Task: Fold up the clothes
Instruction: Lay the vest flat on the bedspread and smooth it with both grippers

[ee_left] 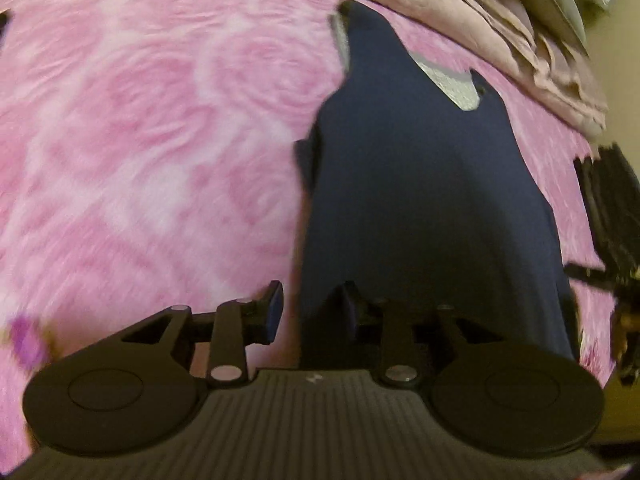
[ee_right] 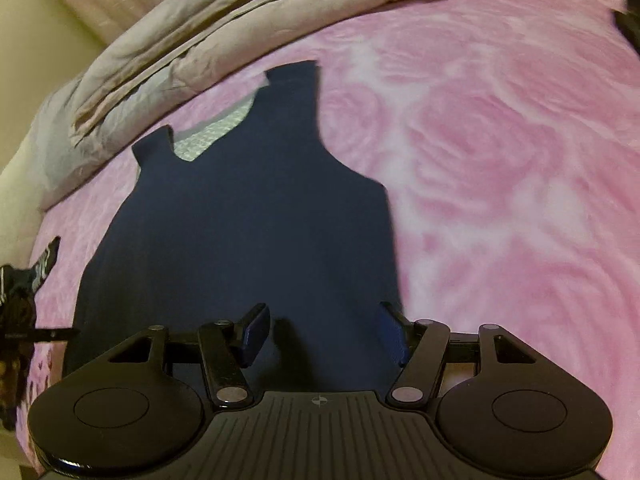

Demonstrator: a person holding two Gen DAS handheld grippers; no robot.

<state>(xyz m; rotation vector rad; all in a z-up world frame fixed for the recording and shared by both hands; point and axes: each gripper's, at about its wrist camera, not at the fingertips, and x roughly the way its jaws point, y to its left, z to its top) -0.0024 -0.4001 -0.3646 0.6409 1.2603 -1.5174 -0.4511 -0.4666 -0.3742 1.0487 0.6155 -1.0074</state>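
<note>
Garment: navy sleeveless top, spread flat on pink rose-patterned blanket of a bed; straps toward upper centre of right wrist view, grey inner lining visible at the neckline.
Hem position: bottom centre of both views, directly under the tongs.
Left tongs: partly open; nothing held. Left pad over the blanket, right pad over the navy fabric, so straddling the garment's left side edge near the hem. Contact with the cloth not determinable.
Right tongs: wide open; nothing held. Both pads above navy fabric near the hem, right pad close to the garment's right side edge.
Surroundings: rumpled beige bedding along upper left of right wrist view and upper right of left wrist view.
Image quality: motion blur present, stronger in left wrist view.
Step in hand (judged): approach to the hem corners ahead of the first fold; no fold yet made.
Next move (judged): lower each tongs onto a hem corner, close on the full thickness of fabric, avoid pinching the blanket, then lift both corners evenly toward the straps.
Risk (judged): plush blanket likely to snag in a pad; uneven lift likely to skew the fold.
</note>
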